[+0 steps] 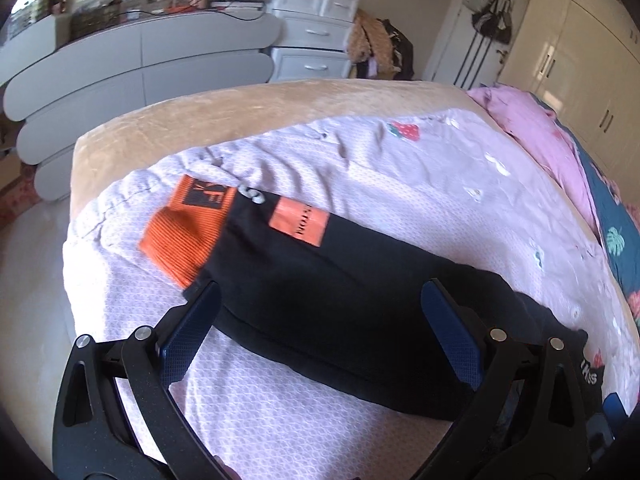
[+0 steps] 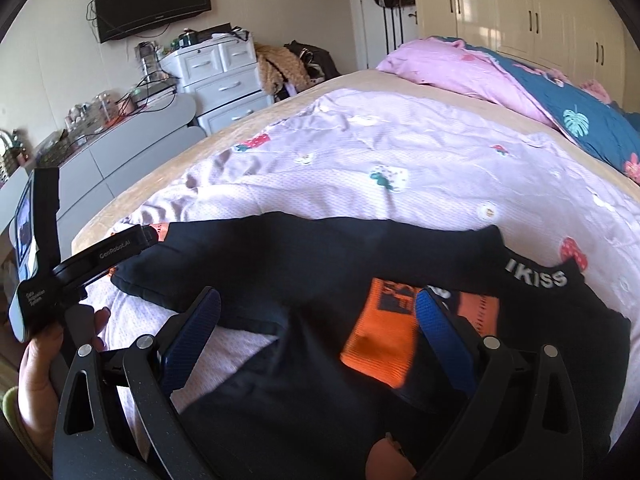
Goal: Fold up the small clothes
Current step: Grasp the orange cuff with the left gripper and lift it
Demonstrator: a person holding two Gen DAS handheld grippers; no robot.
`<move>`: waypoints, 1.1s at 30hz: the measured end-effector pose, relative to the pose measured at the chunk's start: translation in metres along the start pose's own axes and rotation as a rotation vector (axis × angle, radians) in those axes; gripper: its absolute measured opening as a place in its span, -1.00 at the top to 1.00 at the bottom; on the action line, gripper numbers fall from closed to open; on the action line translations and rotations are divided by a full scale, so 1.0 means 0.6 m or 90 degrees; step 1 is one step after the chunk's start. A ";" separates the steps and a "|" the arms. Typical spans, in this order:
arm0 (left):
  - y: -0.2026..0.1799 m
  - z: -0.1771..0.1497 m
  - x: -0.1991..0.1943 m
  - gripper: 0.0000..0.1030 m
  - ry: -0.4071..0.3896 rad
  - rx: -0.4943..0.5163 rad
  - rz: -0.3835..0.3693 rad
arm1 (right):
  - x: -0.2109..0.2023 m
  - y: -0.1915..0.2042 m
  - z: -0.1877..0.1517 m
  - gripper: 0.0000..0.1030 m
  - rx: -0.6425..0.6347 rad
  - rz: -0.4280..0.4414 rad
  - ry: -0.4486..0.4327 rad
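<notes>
A small black garment [image 1: 320,280] with orange cuffs lies on the lilac bedspread [image 1: 400,168]. One limb stretches left and ends in an orange cuff [image 1: 180,236] beside an orange patch [image 1: 300,222]. My left gripper [image 1: 320,286] is open, its blue pads on either side of this limb just above it. In the right wrist view the black garment [image 2: 300,256] shows a band lettered "IKISS" [image 2: 540,276], and a second orange cuff [image 2: 384,344] lies on top of the black cloth. My right gripper [image 2: 318,294] is open above that cuff, holding nothing.
A hand [image 2: 40,364] holds the left tool's housing [image 2: 80,268] at the bed's left edge. A pink and blue duvet [image 2: 520,80] is heaped at the far right. Grey curved drawers [image 1: 140,64] and a white drawer unit [image 1: 312,28] stand beyond the bed's tan edge [image 1: 240,108].
</notes>
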State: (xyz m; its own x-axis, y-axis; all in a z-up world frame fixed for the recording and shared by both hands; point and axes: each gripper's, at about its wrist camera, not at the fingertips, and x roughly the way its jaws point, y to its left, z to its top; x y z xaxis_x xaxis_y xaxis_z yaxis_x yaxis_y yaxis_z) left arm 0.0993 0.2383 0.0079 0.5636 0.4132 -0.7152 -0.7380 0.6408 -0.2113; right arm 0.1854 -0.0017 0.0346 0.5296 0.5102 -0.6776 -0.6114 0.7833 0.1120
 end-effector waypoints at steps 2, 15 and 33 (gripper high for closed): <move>0.015 0.004 0.001 -0.82 -0.003 -0.018 0.015 | 0.010 0.010 0.007 -0.89 -0.006 0.004 0.005; 0.094 0.010 0.065 -0.82 0.067 -0.137 0.063 | 0.040 0.051 0.009 -0.89 -0.037 0.028 0.034; 0.092 0.051 0.016 0.84 -0.018 -0.154 -0.147 | -0.052 -0.058 -0.081 -0.89 0.092 0.002 0.012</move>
State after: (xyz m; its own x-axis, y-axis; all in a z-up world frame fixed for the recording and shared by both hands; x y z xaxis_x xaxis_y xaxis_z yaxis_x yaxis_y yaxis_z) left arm 0.0751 0.2976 0.0099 0.7335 0.2948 -0.6125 -0.6547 0.5487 -0.5199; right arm 0.1615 -0.0619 0.0168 0.5160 0.5063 -0.6909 -0.5212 0.8257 0.2158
